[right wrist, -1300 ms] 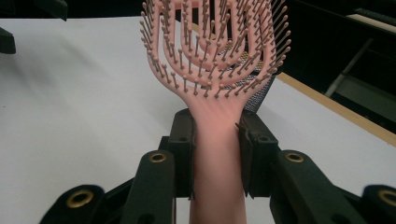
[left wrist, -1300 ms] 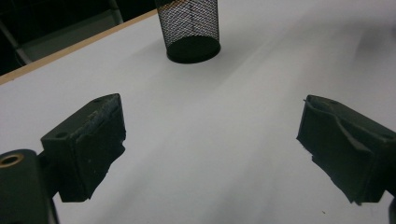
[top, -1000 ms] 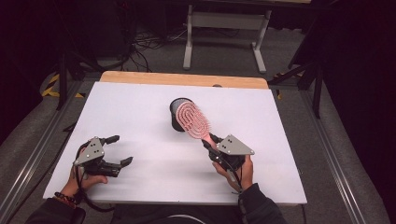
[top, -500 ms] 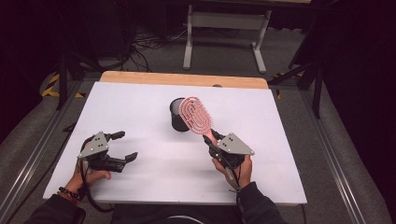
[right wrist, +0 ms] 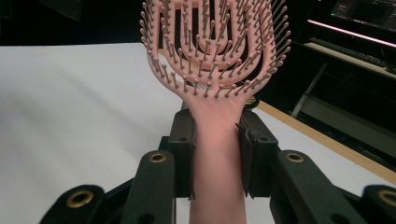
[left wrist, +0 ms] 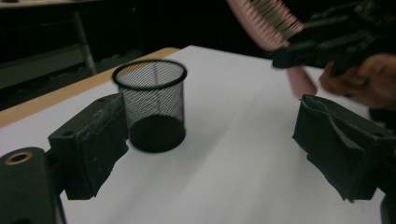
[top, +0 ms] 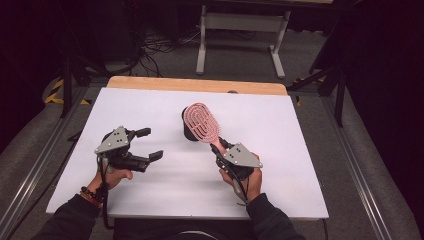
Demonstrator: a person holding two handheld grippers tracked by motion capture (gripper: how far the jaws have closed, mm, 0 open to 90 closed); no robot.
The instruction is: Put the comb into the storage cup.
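— Pink hairbrush [top: 201, 123]: where?
— Clamped by its handle in the right hand-held gripper [top: 220, 148], head over the mesh cup [top: 189, 131] mid-tabletop [top: 280, 130].
— Left hand-held gripper [top: 150, 144]?
— Spread wide, holding nothing, near the front-left corner.

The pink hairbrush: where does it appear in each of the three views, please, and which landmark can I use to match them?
High view: the pink hairbrush stands at centre, its handle clamped in the right tool, its head over the black mesh cup.
Left gripper view: top right corner, held by the far tool.
Right gripper view: centre, handle between the jaws, bristles facing the camera.
Shared landmark: the wooden table edge.
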